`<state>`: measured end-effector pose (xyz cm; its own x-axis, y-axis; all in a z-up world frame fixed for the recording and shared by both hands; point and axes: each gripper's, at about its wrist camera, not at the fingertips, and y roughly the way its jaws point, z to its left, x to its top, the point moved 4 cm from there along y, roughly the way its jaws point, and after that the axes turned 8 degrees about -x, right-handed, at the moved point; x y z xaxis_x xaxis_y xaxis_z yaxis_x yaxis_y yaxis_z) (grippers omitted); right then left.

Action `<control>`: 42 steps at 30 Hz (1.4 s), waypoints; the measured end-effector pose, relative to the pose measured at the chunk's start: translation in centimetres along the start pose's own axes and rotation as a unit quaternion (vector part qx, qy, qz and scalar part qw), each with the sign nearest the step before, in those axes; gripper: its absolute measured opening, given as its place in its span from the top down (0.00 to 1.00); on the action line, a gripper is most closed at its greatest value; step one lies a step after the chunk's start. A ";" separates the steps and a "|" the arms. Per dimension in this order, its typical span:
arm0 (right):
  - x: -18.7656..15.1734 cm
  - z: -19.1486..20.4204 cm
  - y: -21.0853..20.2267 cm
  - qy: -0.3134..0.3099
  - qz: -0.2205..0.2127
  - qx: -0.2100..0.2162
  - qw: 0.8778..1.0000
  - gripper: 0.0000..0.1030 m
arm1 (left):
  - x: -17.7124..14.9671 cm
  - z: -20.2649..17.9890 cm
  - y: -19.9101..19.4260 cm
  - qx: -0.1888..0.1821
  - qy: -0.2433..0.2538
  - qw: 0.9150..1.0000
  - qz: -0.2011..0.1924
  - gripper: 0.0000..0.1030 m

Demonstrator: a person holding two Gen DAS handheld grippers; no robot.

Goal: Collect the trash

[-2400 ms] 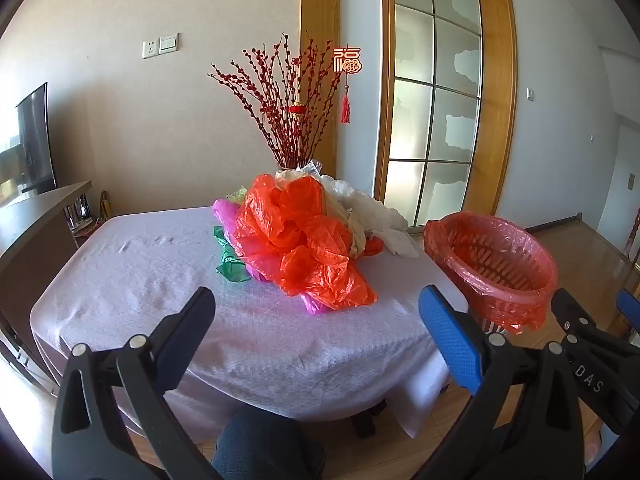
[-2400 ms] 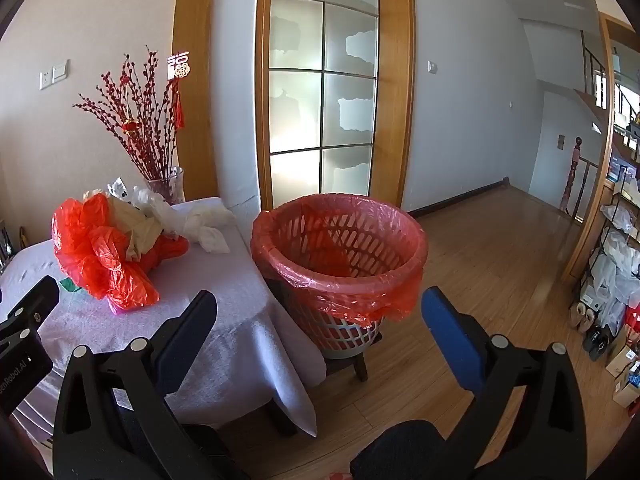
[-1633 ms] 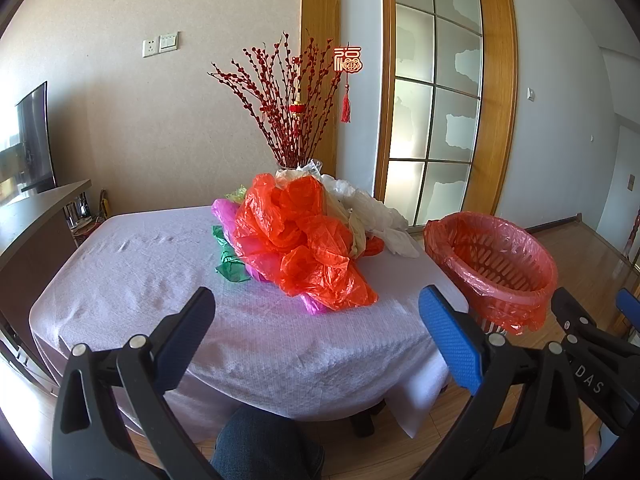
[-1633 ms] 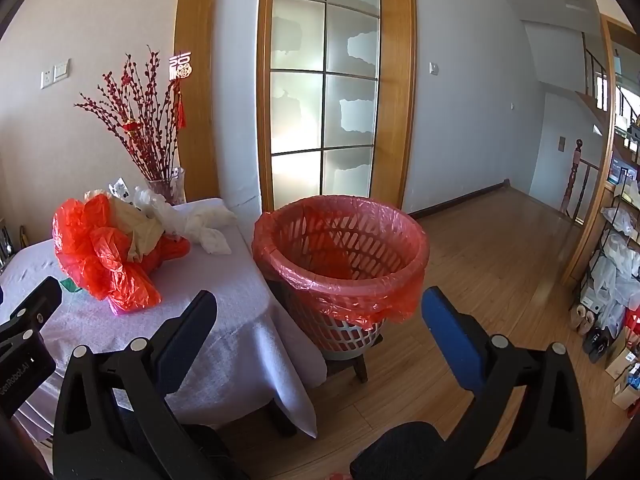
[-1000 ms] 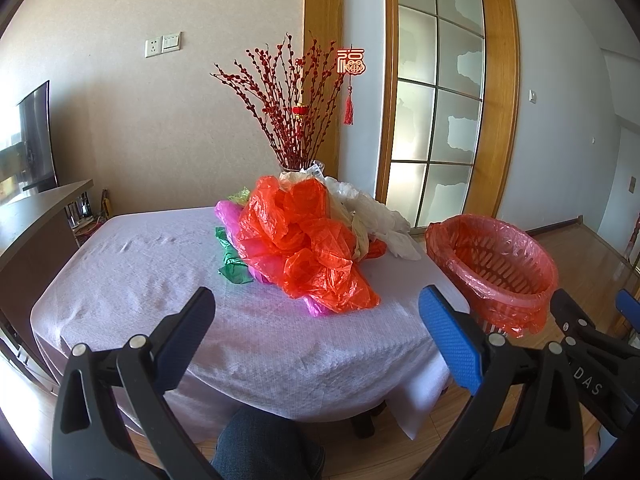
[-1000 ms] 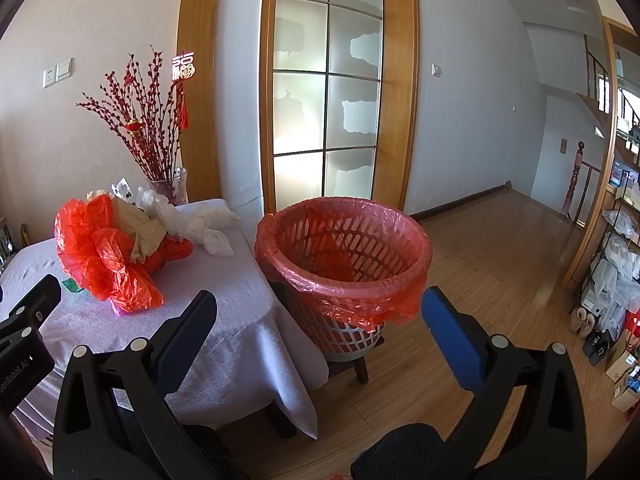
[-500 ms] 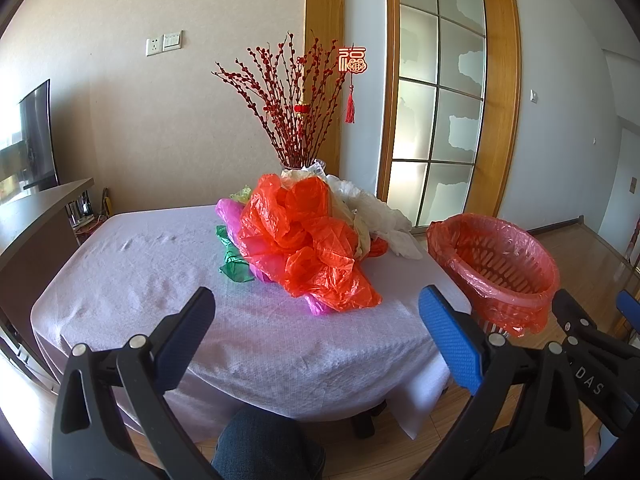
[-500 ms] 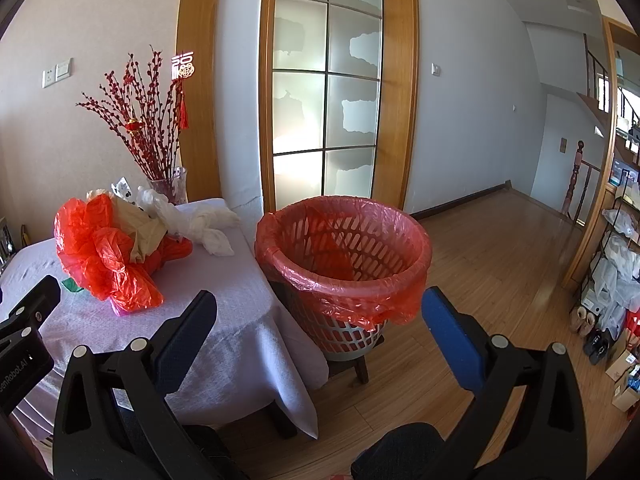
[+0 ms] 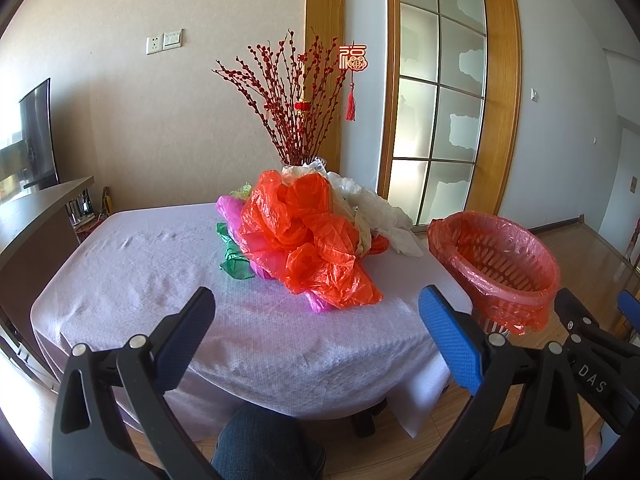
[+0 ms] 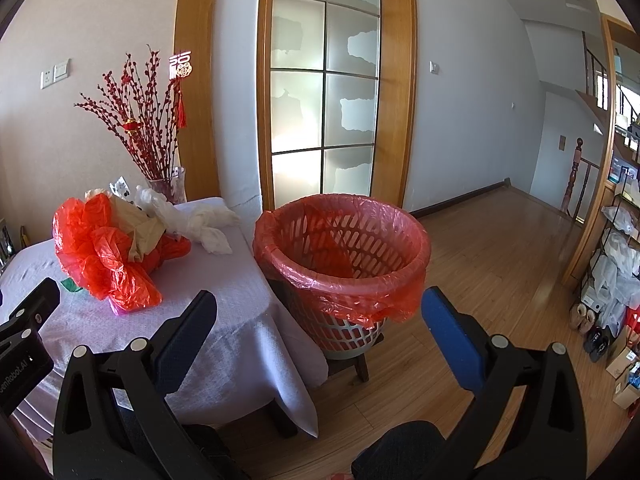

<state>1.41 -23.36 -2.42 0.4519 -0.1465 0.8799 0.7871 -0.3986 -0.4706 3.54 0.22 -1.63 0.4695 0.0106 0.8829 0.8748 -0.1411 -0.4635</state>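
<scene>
Surface (image 9: 168, 264): cloth-covered, carrying one heap of crumpled bags (image 9: 308, 240), orange uppermost, with pink, green and white pieces, lying toward the far right corner in front of a vase of red twigs (image 9: 296, 120).

Bin (image 10: 344, 248): red-lined basket, standing on a low stool just off the surface's right edge; apparently empty.

Left claw (image 9: 316, 332): released, jaws wide, holding nothing, short of the near edge and aimed at the heap.

Right claw (image 10: 316, 336): released, empty, facing the bin.

Change over the last seconds: almost none; both views have drifted only slightly. No trash is collected yet, and a first grasp on the heap is judged next.
</scene>
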 end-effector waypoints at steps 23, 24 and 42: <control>0.0 0.1 0.1 0.000 0.001 -0.001 1.000 0.02 | -0.5 0.8 -0.3 0.002 -0.002 1.000 0.003 0.04; -0.1 0.0 0.2 0.000 0.003 0.000 1.000 0.02 | -0.5 0.9 -0.2 0.003 -0.002 1.000 0.003 0.04; -1.6 1.2 3.5 0.000 0.052 0.034 0.998 0.02 | 3.5 5.1 7.0 0.045 -0.015 0.999 -0.015 0.20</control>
<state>3.97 -23.47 -5.55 0.5329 -0.1831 0.8261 0.7624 -0.3197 -0.5627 11.92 4.31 -2.21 0.4454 0.0441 0.8942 0.8950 -0.0507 -0.4433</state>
